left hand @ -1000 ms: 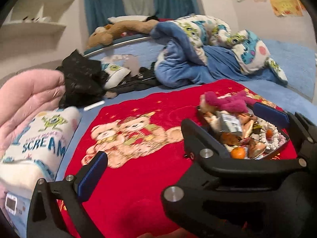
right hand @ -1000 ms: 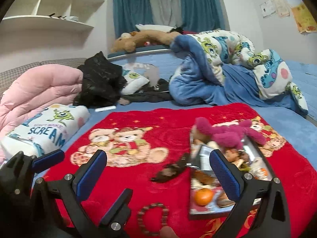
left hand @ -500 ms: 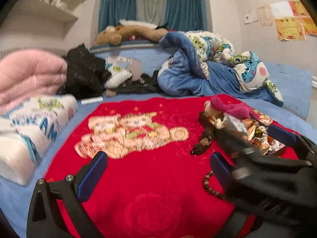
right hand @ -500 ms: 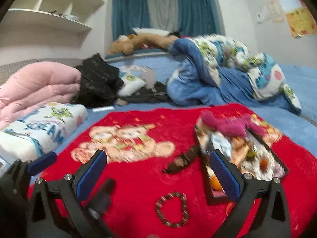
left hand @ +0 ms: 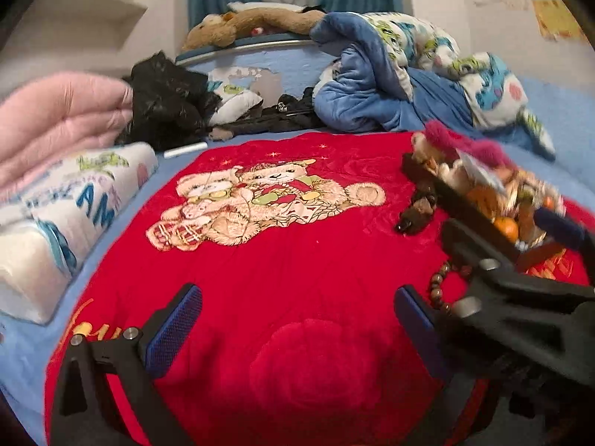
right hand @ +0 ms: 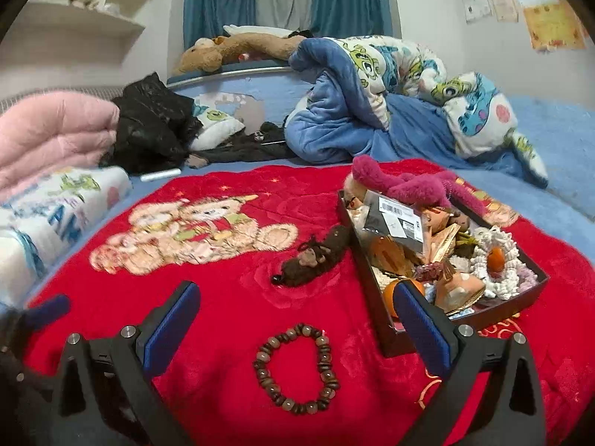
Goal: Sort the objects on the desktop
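Left wrist view: left claw gapes empty above the red blanket; the bead bracelet lies near right, partly hidden.

Right wrist view: right claw spread wide, empty; bead bracelet between its fingers on the blanket; brown plush beyond, touching the crowded tray at right.

Glossy beaded bracelet on plush red blanket.
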`<move>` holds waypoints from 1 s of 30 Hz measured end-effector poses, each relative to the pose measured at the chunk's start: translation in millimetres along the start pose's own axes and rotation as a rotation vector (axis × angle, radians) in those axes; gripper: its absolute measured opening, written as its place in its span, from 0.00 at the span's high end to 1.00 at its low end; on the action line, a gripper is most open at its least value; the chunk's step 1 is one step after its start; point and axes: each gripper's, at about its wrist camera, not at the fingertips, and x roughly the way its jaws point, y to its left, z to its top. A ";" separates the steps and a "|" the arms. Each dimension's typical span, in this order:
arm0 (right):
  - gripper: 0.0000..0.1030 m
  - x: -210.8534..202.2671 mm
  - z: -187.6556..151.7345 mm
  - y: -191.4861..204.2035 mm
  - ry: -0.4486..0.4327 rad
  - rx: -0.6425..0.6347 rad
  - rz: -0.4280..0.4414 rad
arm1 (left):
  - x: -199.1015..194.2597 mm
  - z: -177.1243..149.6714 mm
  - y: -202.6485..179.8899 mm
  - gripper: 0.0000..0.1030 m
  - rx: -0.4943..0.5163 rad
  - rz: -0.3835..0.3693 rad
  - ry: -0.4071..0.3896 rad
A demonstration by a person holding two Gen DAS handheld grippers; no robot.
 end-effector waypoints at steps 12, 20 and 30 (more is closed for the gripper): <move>0.00 -15.7 3.9 -2.6 -0.062 -0.002 -0.011 | -8.3 4.4 16.0 0.00 -0.071 -0.037 -0.022; 0.00 -13.0 2.5 -3.9 -0.048 0.000 -0.019 | -3.9 2.1 17.6 0.00 -0.085 -0.036 -0.004; 0.00 -9.8 0.4 -3.7 -0.032 0.001 -0.010 | -3.9 1.1 15.2 0.00 -0.069 -0.027 -0.005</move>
